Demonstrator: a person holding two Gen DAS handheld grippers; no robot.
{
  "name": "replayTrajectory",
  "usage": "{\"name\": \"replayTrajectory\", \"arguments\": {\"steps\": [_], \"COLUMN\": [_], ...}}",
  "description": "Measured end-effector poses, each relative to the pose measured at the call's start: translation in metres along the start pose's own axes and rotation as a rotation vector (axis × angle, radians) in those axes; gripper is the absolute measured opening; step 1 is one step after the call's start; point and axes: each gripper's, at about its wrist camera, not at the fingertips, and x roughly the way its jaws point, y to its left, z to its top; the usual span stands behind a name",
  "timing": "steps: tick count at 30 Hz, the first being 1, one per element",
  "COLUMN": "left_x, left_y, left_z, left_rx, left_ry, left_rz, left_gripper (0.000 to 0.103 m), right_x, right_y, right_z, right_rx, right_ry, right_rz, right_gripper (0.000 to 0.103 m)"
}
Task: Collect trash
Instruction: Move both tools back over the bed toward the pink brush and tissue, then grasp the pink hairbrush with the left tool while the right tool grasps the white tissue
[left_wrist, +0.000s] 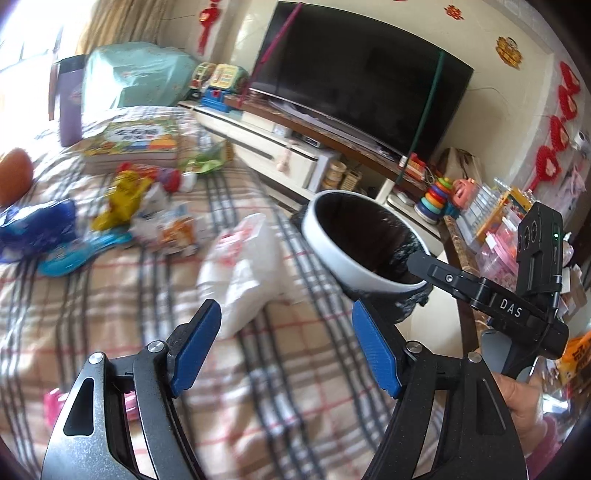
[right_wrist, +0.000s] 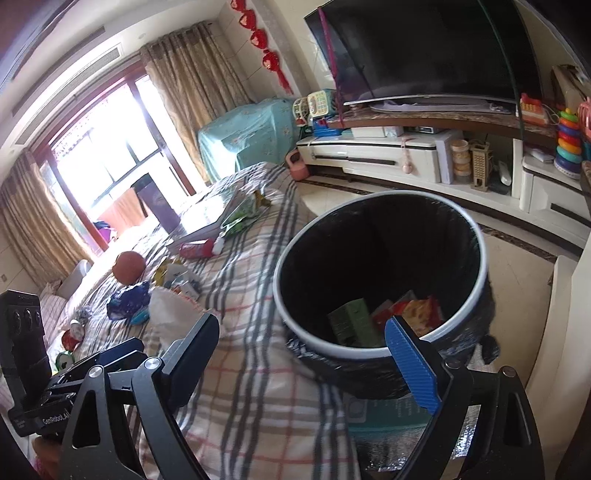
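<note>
Left claw (left_wrist: 286, 347) held open, empty, above crumpled white plastic bag (left_wrist: 245, 273) on checked blanket (left_wrist: 110, 295); right claw (right_wrist: 306, 354) likewise open over bin (right_wrist: 380, 280). Bag judged light, soft, slippery; best pinched at bunched fold.

Plaid-covered bed (left_wrist: 122, 295) carrying a white plastic bag (left_wrist: 245, 273), yellow wrapper (left_wrist: 123, 201), blue wrappers (left_wrist: 37, 229), book (left_wrist: 136, 142) and orange ball (right_wrist: 128, 267).

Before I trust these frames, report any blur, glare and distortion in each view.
Left wrist view: the crumpled white plastic bag and checked bedspread are motion-blurred; the window corner is blown out. Right wrist view: the bright window washes out the bed's far end; fisheye bends the black television; the white-rimmed black-lined bin stays fairly sharp.
</note>
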Motion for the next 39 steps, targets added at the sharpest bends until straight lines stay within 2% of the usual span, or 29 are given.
{"name": "replayTrajectory", "arguments": {"steps": [14,21,25,34,39], "left_x": [-0.032,-0.043,-0.046,-0.035,-0.023], "left_y": [0.072,0.091,0.098,0.100,0.103], "left_z": [-0.031,-0.040,-0.042,-0.045,-0.046], "left_rx": [-0.091,-0.070,0.000,0.242,0.304], "left_ry": [0.009,0.022,0.051,0.156,0.194], "left_rz": [0.103,0.130,0.148,0.179,0.208], "left_gripper": [0.075,0.080,0.081,0.083,0.082], "right_x": [0.019,0.031,0.034,0.048,0.058], "right_y": [0.053,0.074,0.083,0.097,0.106], "right_z": [-0.021,-0.031,-0.033,-0.035,-0.035], "right_rx": [-0.066,-0.097,-0.111,-0.128,-0.142], "right_ry": [0.058,0.089,0.098,0.119,0.125], "right_rz": [0.063,0.092,0.105,0.126,0.137], "right_gripper": [0.093,0.093,0.093,0.093,0.093]}}
